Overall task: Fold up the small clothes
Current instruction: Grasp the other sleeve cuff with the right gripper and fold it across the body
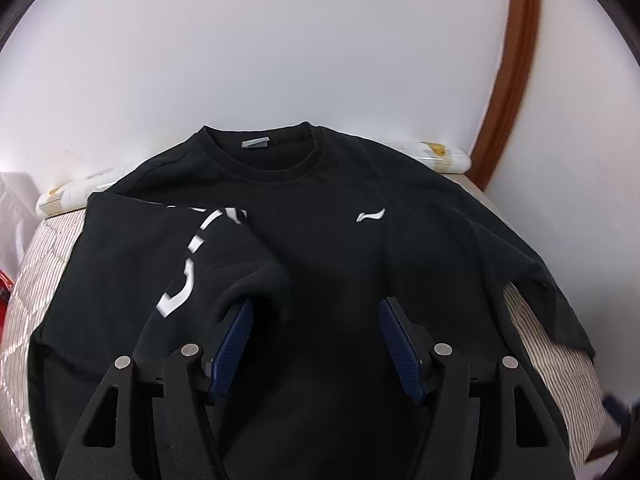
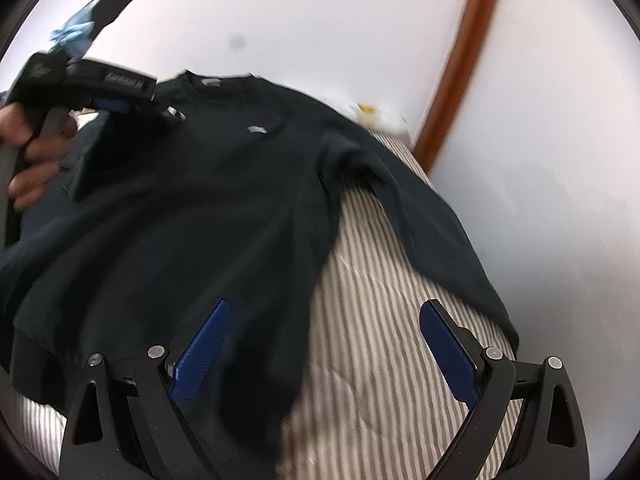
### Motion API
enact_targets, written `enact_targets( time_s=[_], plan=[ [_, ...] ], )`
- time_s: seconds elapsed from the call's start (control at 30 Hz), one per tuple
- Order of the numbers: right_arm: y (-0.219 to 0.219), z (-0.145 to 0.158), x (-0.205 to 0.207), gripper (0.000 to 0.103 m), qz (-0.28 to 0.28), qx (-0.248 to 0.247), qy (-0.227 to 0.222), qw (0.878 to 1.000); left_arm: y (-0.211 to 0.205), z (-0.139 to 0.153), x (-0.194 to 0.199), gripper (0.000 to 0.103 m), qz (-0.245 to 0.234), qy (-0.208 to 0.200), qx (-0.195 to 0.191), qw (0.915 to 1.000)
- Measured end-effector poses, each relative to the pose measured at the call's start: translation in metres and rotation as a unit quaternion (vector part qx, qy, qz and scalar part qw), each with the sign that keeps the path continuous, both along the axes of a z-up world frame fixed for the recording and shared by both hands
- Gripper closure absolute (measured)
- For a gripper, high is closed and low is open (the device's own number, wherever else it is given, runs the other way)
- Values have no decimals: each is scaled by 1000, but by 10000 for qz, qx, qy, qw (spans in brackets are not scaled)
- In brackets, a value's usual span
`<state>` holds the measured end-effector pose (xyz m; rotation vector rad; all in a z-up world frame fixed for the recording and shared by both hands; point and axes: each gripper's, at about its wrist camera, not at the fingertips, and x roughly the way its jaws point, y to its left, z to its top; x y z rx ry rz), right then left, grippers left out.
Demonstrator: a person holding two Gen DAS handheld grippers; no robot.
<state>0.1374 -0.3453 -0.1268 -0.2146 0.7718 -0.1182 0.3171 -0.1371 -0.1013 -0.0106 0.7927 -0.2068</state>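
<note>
A black sweatshirt (image 1: 340, 248) lies face up on a striped bed, collar at the far side. Its left sleeve (image 1: 192, 264), with white lettering, is folded over the chest. My left gripper (image 1: 316, 312) is open just above the chest, and the sleeve cuff drapes over its left finger (image 1: 236, 328). My right gripper (image 2: 324, 320) is open and empty above the sweatshirt's (image 2: 180, 220) right side edge. The right sleeve (image 2: 420, 216) lies spread out over the bed. The left gripper (image 2: 132, 98) shows at the upper left of the right wrist view, held by a hand.
The striped bed cover (image 2: 380, 340) runs to a white wall (image 1: 280, 40). A brown wooden frame (image 1: 516, 60) stands at the right. A white patterned pillow (image 1: 436, 156) lies behind the collar. White bags (image 1: 16, 208) sit left of the bed.
</note>
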Motion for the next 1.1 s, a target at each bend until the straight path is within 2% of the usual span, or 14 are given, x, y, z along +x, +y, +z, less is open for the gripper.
enact_targets(
  time_s=[0.1,0.27,0.4,0.5,0.6,0.7,0.73,0.77,0.83,0.87,0.9,0.97,1.1],
  plan=[
    [24,10,16,8,157,-6,-109,9998,30,11,-22,36,83,-68,-153,9998],
    [85,29,47,8,608,356,-286,9971,121,15,-49,30,830,-279,324,9956],
    [143,28,83,8,1008,530,-188,9933,201,-5,-44,29,1605,-63,569,9854],
    [181,17,111,8,1320,666,-32,9890,242,-27,-29,29,1776,213,555,9823],
    [221,-2,143,8,1533,453,255,9868,256,-44,-12,29,1755,330,601,9821],
    [257,-23,166,8,1765,133,492,9830,253,-60,11,29,1733,295,842,9808],
    [268,-34,176,11,1726,-71,673,9827,254,-66,18,30,1767,309,880,9798],
    [275,-45,184,30,1693,-240,811,9819,255,-70,24,31,1806,315,843,9794],
    [278,-51,191,55,1804,-167,939,9790,256,-77,29,49,1810,378,663,9805],
    [276,-45,191,80,1818,-84,796,9801,255,-78,30,50,1760,408,573,9819],
    [275,-41,193,87,1800,-110,711,9810,254,-79,27,51,1736,364,544,9826],
    [254,-22,195,89,1759,229,518,9828,255,-79,26,51,1720,314,528,9832],
    [175,19,191,89,1029,828,-69,9912,258,-81,26,49,1765,326,468,9827]
  ],
)
